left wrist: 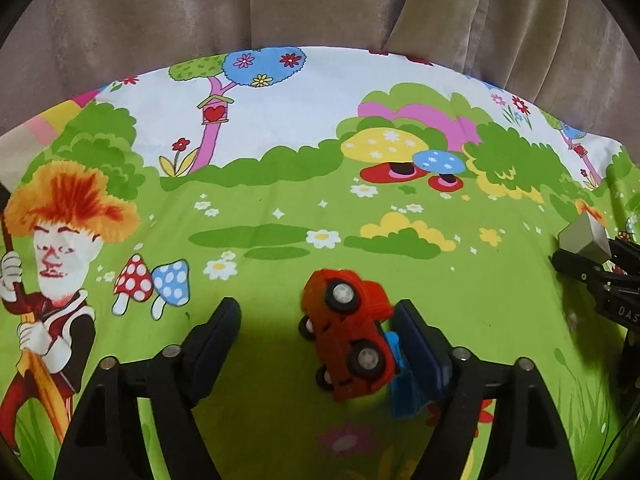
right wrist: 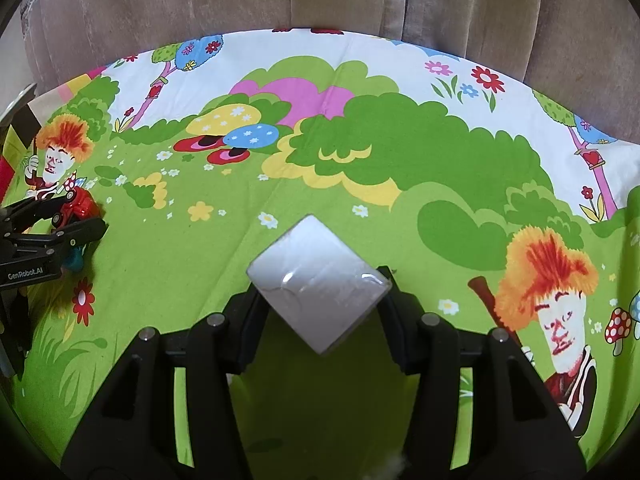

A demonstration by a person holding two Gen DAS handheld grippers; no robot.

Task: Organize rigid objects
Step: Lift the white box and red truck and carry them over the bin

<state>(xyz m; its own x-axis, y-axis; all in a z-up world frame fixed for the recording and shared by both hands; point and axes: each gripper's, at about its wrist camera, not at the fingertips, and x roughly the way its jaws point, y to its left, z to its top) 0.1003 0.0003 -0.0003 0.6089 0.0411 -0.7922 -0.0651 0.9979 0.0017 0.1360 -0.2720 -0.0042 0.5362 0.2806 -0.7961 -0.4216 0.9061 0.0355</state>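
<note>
Bright even light, soft shadows, fisheye bending, dark vignetted corners, slight blur

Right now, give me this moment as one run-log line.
left gripper: open, red toy car against its right finger | right gripper: shut on white box | surface: cartoon-print cloth

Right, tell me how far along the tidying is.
Nothing looks sorted yet: no bin or finished group shows on the cloth. In hand: the right hand-held gripper is shut on a white block, held tilted. The left hand-held gripper is open, with a red car on its side leaning against one finger, a blue piece beside it. Left: gripping the car and placing both.
</note>
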